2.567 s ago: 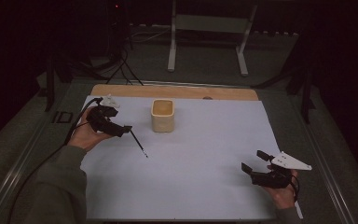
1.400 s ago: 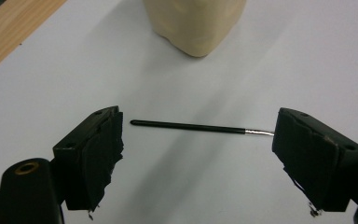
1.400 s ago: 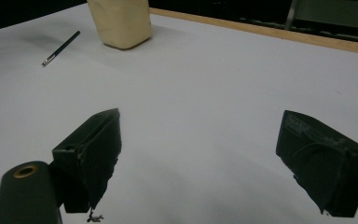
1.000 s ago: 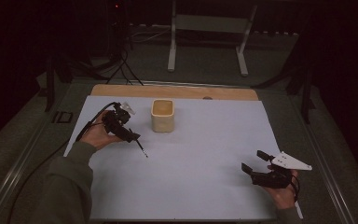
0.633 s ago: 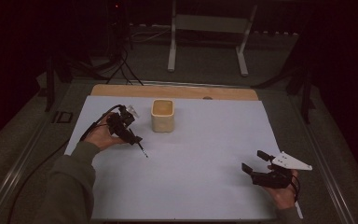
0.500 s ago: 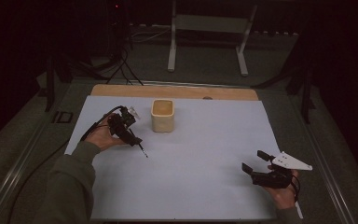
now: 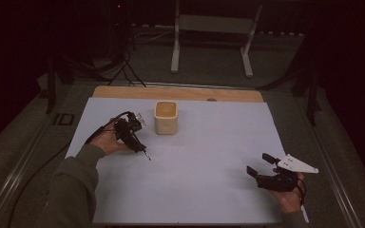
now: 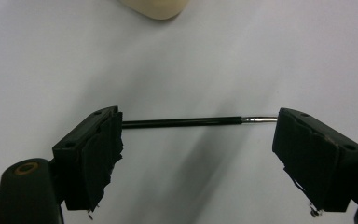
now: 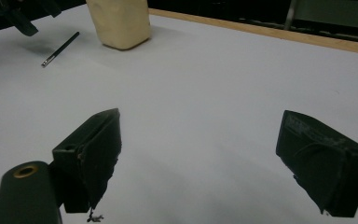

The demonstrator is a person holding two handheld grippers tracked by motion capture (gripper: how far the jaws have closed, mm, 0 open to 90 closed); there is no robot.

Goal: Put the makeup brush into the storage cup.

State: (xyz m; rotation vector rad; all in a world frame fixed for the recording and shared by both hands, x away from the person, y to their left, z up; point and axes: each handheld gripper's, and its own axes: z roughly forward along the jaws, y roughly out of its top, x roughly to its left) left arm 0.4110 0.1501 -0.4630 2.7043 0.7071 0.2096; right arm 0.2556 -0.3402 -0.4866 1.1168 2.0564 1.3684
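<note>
The pen (image 8: 186, 122) lies flat on the white sheet (image 7: 209, 156), near the cup (image 7: 166, 117) and on the person's side of it. The left gripper (image 8: 198, 154) hangs right over the pen, jaws spread wide to either side of it, not touching. The right gripper (image 9: 209, 158), jaws also wide and holding nothing, is well apart from the cup, near the sheet's front right corner.

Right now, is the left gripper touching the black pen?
Cannot tell: in the left gripper view, the left gripper stands open astride the pen, whose ends run behind its jaws.
</note>
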